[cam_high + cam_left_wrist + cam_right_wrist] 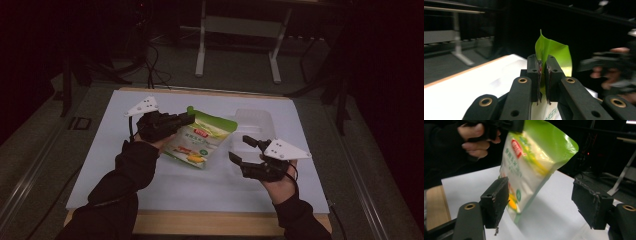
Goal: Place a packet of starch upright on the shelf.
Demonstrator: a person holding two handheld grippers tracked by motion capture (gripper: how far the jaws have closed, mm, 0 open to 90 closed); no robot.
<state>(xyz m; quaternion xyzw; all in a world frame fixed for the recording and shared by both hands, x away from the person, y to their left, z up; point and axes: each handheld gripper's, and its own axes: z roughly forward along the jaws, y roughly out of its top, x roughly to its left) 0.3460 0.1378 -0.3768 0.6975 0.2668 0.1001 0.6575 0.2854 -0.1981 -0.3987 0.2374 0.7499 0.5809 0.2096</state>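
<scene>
A green and white snack pouch (200, 140) hangs tilted over the white table top (125, 165), its lower end close to the surface. My left gripper (187, 118) is shut on the pouch's green top corner (550, 50), the jaws pinching the edge. My right gripper (241, 148) stands open to the right of the pouch, nothing between its jaws. In the right gripper view the pouch (529, 162) hangs beyond the gap between the jaws, with my left gripper (510, 125) clamping its top.
A clear plastic tray (255, 125) lies on the white top just beyond my right gripper. The wooden table edge (200, 222) runs along the front. A white table frame (237, 30) stands on the dark floor behind.
</scene>
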